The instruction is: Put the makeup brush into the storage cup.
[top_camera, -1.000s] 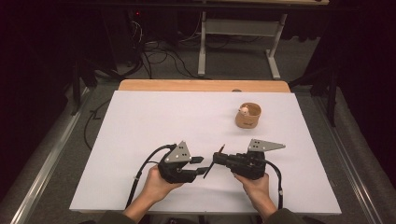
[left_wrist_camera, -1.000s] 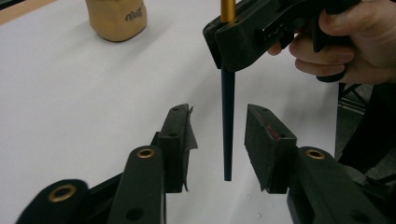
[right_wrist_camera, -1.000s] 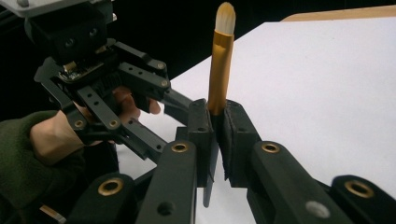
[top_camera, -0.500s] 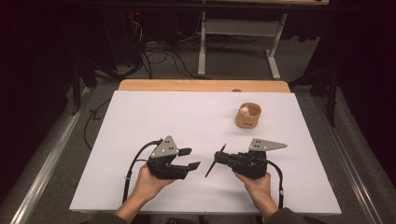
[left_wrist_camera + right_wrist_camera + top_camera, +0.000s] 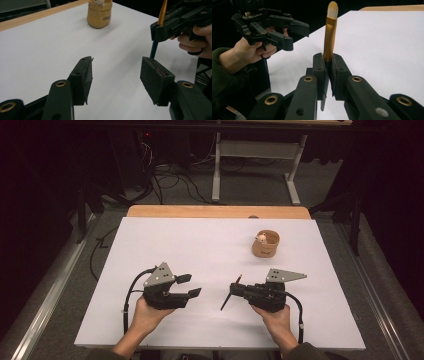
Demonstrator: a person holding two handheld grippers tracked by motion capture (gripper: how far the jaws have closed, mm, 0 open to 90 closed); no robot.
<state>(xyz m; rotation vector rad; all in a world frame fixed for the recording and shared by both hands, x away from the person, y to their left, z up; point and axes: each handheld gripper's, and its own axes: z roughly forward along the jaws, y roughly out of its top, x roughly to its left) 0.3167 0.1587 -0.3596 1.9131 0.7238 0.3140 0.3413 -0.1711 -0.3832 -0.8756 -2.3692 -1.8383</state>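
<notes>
**Ana:** White desk under dim light, cables trailing on the floor behind — and the right gripper is clamping a brush tight between its jaws, down near the front edge.

**Ben:** Gold handle, pale bristle tip, standing crosswise to the jaws. The dark lower end is poking out beneath them, angling toward the desk.

**Ana:** Meanwhile the left gripper has just been opening — nothing between its pads, and it's sitting well apart from the brush now.

**Ben:** And the tan cup is waiting beyond the right hand, toward the far edge. So the right side is nearer; I'm guessing the brush is heading there, long axis upright.
</notes>
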